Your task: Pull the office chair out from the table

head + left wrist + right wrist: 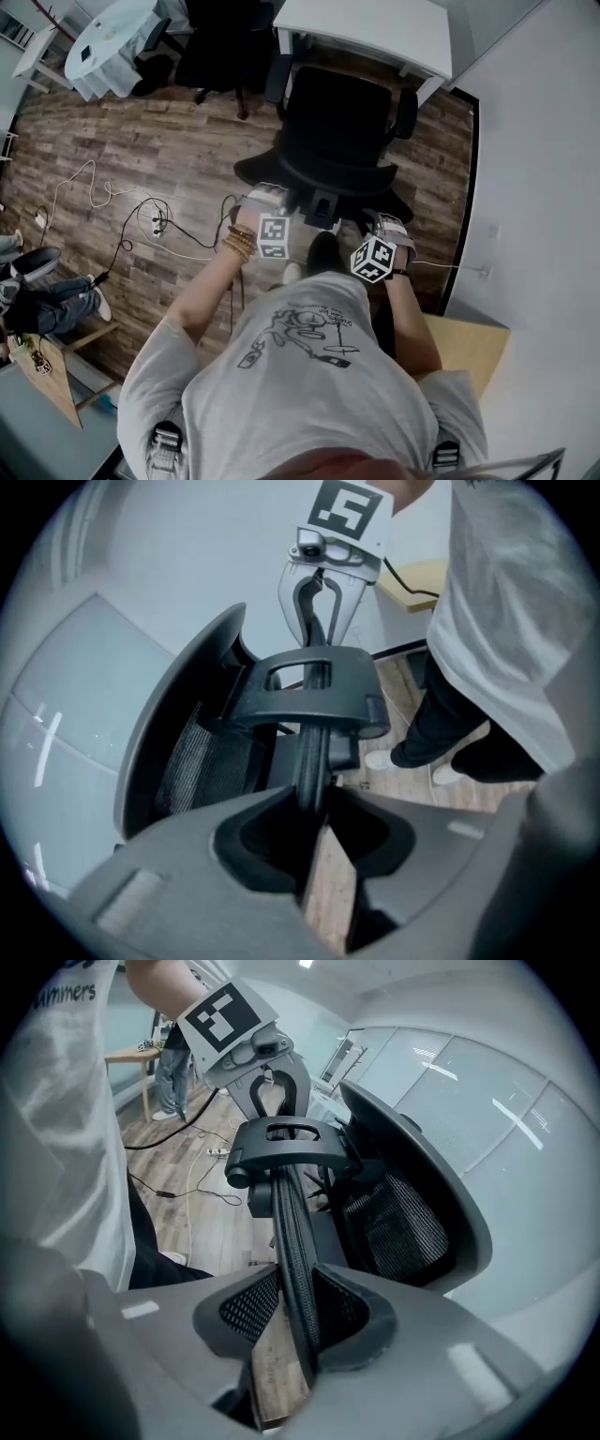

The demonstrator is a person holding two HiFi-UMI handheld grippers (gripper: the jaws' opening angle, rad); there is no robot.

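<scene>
1. The black mesh-backed office chair (337, 141) stands on the wood-plank floor (169, 159), close in front of the white table (375, 28).
2. The left gripper (314, 817) and right gripper (302, 1312) each clamp its thin upper edge, apparently the headrest's.

The white fabric T-shirt (56, 1101) bears dark letters ending "mmers", at the upper left of the right gripper view.

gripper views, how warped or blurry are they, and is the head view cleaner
Left gripper view: strong fisheye, dark corners, near jaws soft, headrest clearer. Right gripper view: same fisheye, light streaks on the glass. Head view: even light, chair crisp, edges slightly bent.
</scene>
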